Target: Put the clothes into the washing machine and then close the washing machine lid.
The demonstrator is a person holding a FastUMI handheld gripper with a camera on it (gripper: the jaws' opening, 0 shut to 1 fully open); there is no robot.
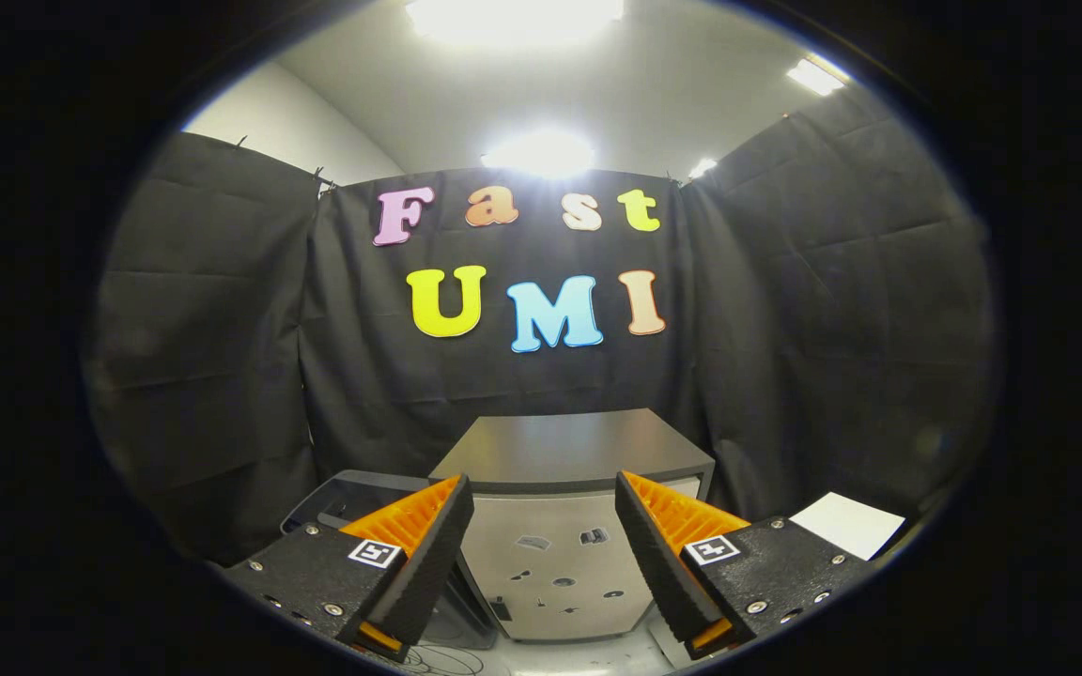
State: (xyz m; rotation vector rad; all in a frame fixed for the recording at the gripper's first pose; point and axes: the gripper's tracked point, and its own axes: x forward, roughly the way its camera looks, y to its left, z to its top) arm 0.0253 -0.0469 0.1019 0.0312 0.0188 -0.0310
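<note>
Two fingers of the gripper [541, 554] are sitting spread apart, pinching nothing; left to right: a dark open container [353, 498] is peeking out behind the left finger, contents hard to make out; the washing machine [564, 526] is standing just ahead between the fingers, top looking flat and shut; a white sheet [846, 524] is lying beyond the right finger; clothes aren't identifiable; judging they'd be soft and light, best pinched at a bunched fold.
</note>
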